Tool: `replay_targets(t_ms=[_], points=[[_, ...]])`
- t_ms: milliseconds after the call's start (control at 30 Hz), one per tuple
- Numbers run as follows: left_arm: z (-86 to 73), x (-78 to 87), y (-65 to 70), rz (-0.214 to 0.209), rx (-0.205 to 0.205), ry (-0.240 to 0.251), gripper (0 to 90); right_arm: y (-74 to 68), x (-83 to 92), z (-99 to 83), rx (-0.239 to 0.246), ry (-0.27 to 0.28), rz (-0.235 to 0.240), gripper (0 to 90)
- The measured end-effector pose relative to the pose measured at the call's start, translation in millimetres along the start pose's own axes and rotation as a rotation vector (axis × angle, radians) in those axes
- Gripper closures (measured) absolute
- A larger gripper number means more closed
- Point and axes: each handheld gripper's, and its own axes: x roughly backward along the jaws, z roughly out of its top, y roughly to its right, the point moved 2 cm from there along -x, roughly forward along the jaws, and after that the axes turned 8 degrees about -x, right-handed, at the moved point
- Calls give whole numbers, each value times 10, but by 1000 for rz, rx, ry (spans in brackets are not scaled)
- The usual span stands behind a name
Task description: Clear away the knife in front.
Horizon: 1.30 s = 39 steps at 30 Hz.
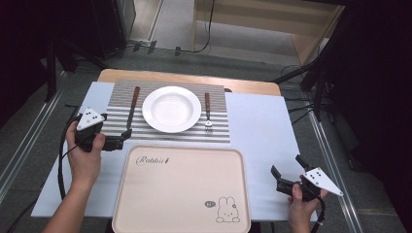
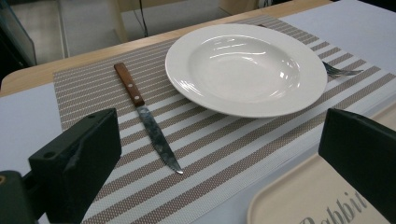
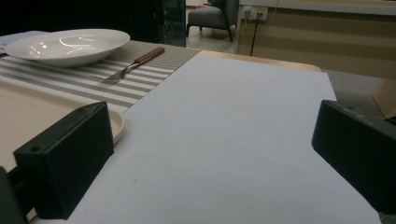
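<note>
A white deep plate (image 1: pixel 171 108) (image 2: pixel 245 67) sits in the middle of a striped placemat (image 1: pixel 218 131) (image 2: pixel 215 154). Left of it lies a knife (image 1: pixel 132 109) (image 2: pixel 148 123) with a brown wooden handle, its blade tip pointing toward the near edge. A fork (image 1: pixel 207 111) (image 3: pixel 133 65) with a matching handle lies right of the plate. My left gripper (image 1: pixel 124 140) (image 2: pixel 224 140) stands open at the placemat's near left corner, close to the knife tip and holding nothing. My right gripper (image 1: pixel 287 166) (image 3: pixel 212 135) is open and empty over the white cloth at the front right.
A beige tray (image 1: pixel 182 189) (image 2: pixel 317 205) (image 3: pixel 42 112) with a rabbit drawing lies at the front centre, between the two hands. A white cloth (image 1: pixel 262 126) (image 3: pixel 233 140) covers the wooden table (image 1: pixel 194 77). Cables and dark stands surround the table on the floor.
</note>
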Motion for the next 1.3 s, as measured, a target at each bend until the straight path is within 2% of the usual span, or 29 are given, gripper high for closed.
replay_targets(t_ms=[100,200,433,567,700,867,1033,1133,1167,1200,1233,1300], points=[[50,-68,-26,-7,-5,-21,0,-3,-1,-1,0,-2,1,0],[90,-150,-65,-20,11,-40,0,-4,-3,-1,1,-4,0,0],[182,-310,-159,-12,19,-83,0,-7,-5,-1,2,-6,0,0],[205,-412,-240,-14,37,-128,0,-8,-6,-1,4,-7,0,0],[226,-494,-303,-11,28,-159,0,-8,-6,-1,3,-8,1,0],[249,-622,-382,-9,25,-220,0,-9,-9,-1,3,-7,1,0],[275,-744,-466,-39,42,-253,0,-8,-14,0,10,-8,0,0],[297,-820,-510,-32,33,-292,0,-8,-17,-1,10,-9,-1,0],[307,-842,-525,-19,32,-300,15,-10,-16,-1,8,-11,-1,0],[316,-859,-542,-8,42,-297,94,-10,-16,-1,10,-12,-1,0],[326,-875,-564,-18,54,-292,154,-11,-16,-1,10,-12,-2,0],[342,-918,-611,-20,72,-301,148,-12,-17,-2,11,-13,-1,0]])
